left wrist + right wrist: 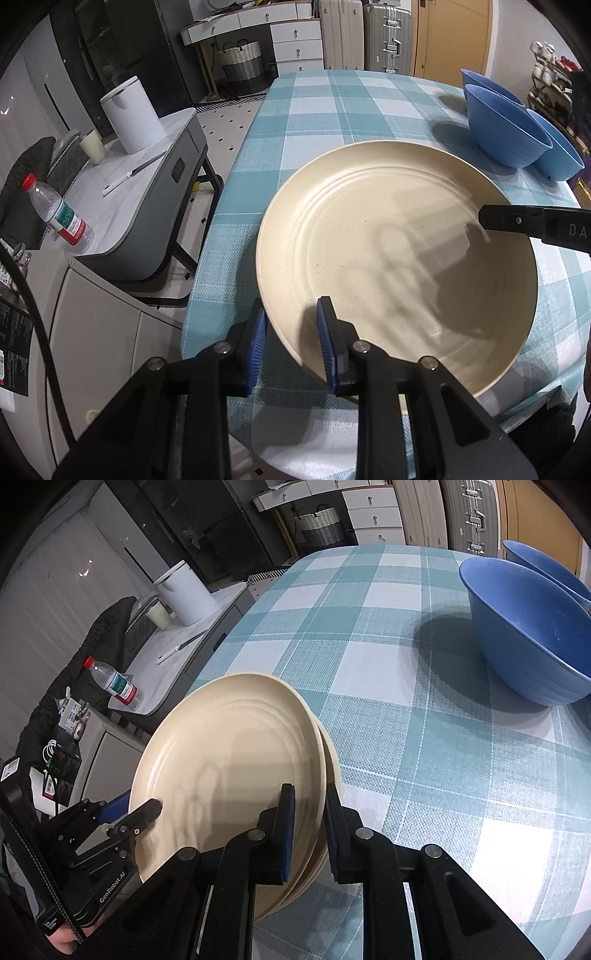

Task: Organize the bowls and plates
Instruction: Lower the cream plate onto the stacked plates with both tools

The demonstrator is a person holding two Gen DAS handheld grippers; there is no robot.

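A stack of cream plates (388,251) (229,746) rests near the front left edge of the table with the teal plaid cloth (332,110) (388,657). My left gripper (291,339) (133,806) straddles the stack's near left rim. Its jaws are easing open and its blue pads stand slightly off the rim. My right gripper (310,830) is shut on the opposite rim, one pad above and one below. One of its black fingers (517,221) shows over the plate in the left wrist view. Three blue bowls (506,125) (528,635) sit at the far right, overlapping one another.
A grey side table (147,192) left of the main table holds a white canister (131,114), a cup (92,147) and a lying water bottle (59,214). Drawers, a woven basket (242,62) and suitcases (365,33) stand beyond the far edge.
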